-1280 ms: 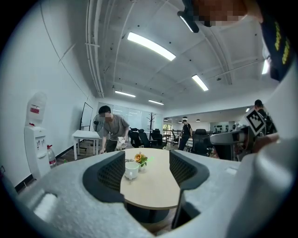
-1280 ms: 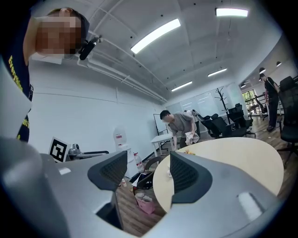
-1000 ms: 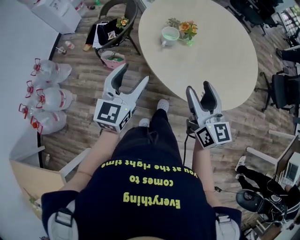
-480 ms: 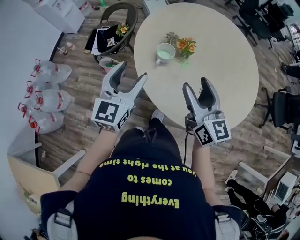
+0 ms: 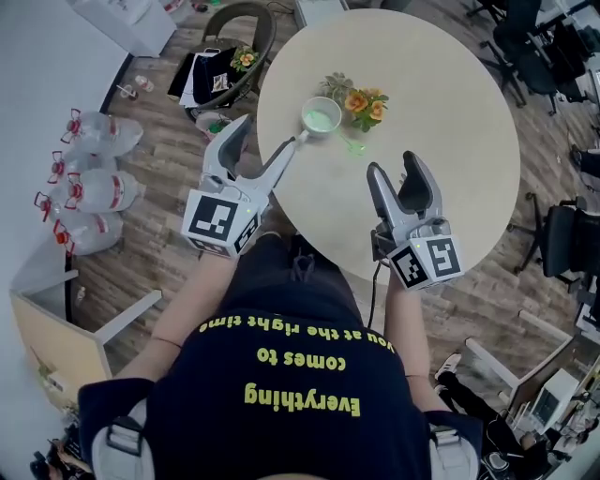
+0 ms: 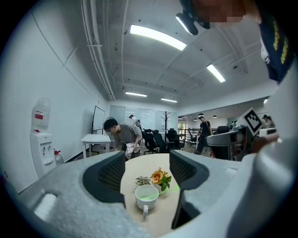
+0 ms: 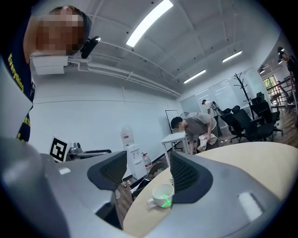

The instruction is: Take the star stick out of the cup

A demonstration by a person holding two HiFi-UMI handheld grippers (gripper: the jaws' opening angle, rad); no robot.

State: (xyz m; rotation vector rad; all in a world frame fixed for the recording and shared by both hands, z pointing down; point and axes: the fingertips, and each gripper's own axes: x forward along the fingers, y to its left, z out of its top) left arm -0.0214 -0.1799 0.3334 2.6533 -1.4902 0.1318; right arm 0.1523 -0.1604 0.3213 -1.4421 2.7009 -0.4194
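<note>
Wood-plank floor (image 5: 178, 159) and a round pale table (image 5: 450, 141) fill the head view. At the bottom edge is the person's dark shirt (image 5: 300, 375) with yellow print.

Left gripper (image 5: 269, 141), centre left, is held over the table's left edge. Its jaws stand wide apart with nothing between them.

Right gripper (image 5: 394, 169), centre right, is held over the table. Its jaws are likewise spread and empty.

Beyond both grippers, upper centre, a white cup (image 5: 320, 117) stands on the table near its left edge, well apart from either gripper. The green star stick (image 6: 160, 192) rests in the cup, leaning out over the rim toward the right. A small pot of orange flowers (image 5: 366, 101) stands just beside the cup.

Farther off – at the left edge – water bottles (image 5: 89, 178) lie on the floor. A chair (image 5: 234, 23) stands at the top. In the gripper views, a person (image 6: 125, 135) bends over at the table's far side – a water dispenser (image 6: 42, 139) stands by the wall.
</note>
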